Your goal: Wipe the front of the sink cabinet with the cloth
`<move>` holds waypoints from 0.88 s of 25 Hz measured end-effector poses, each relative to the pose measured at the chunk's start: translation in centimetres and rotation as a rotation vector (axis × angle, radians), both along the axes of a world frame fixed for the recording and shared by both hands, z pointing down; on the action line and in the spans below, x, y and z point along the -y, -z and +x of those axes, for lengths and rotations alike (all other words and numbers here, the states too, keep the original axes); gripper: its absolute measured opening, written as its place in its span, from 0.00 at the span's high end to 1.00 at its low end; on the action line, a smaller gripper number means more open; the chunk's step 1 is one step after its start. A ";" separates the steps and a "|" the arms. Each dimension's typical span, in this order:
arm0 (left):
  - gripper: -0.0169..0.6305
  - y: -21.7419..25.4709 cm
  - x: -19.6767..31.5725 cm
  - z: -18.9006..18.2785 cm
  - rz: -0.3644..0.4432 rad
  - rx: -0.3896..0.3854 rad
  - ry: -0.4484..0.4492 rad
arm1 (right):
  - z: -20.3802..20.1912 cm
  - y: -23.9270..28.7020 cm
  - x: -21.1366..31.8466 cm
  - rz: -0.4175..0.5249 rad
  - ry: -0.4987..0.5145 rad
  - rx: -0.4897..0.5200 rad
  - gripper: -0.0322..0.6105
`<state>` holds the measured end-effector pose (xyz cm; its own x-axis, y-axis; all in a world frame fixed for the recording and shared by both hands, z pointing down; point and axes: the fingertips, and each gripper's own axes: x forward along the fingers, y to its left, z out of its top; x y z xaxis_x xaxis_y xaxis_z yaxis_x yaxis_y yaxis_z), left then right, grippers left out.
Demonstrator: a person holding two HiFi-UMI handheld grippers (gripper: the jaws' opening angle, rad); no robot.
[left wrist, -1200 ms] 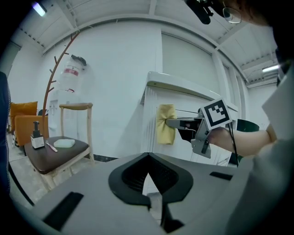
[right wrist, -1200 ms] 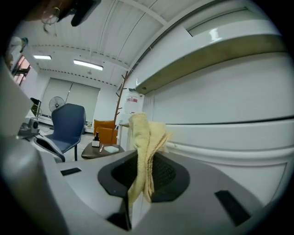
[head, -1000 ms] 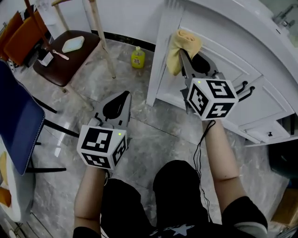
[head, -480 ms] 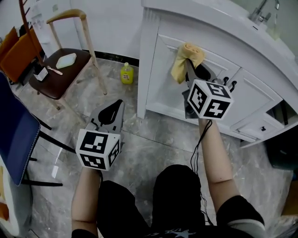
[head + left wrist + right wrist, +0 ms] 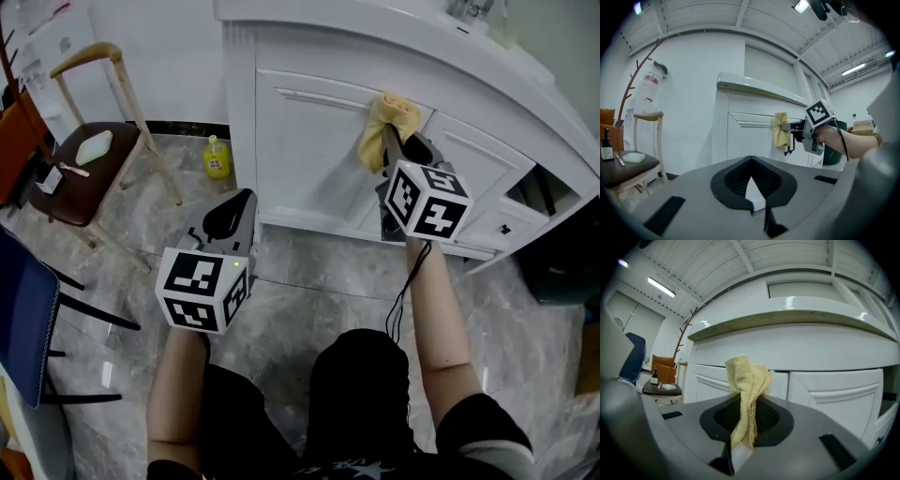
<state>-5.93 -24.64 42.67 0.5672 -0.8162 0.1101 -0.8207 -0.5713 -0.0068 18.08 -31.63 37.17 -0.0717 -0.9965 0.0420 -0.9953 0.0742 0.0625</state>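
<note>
Left gripper (image 5: pixel 242 202) hangs low by the floor, fingers closed on nothing, while up on the sink cabinet (image 5: pixel 300 150) door front the yellow cloth (image 5: pixel 389 127), bunched upright, lies straight ahead of the nearer right gripper (image 5: pixel 392 150), whose fingers clamp it.

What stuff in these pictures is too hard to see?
- Sink cabinet patch behind the cloth: covered by it in every view.
- Faucet: cut off by the head view's top edge.
- Yellow bottle label: too small in the head view.
</note>
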 end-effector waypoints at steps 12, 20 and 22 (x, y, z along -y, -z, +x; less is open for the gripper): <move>0.95 -1.5 -0.5 2.1 -0.028 0.011 -0.030 | 3.6 -1.2 -2.2 -0.001 -0.047 0.062 0.85; 0.95 -2.5 -0.1 -3.0 -0.049 0.013 0.061 | -3.5 -3.3 -1.0 -0.026 0.100 0.073 0.85; 0.95 -2.8 -0.3 -4.7 -0.056 0.011 0.092 | -7.0 -4.1 -0.3 -0.047 0.190 0.072 0.85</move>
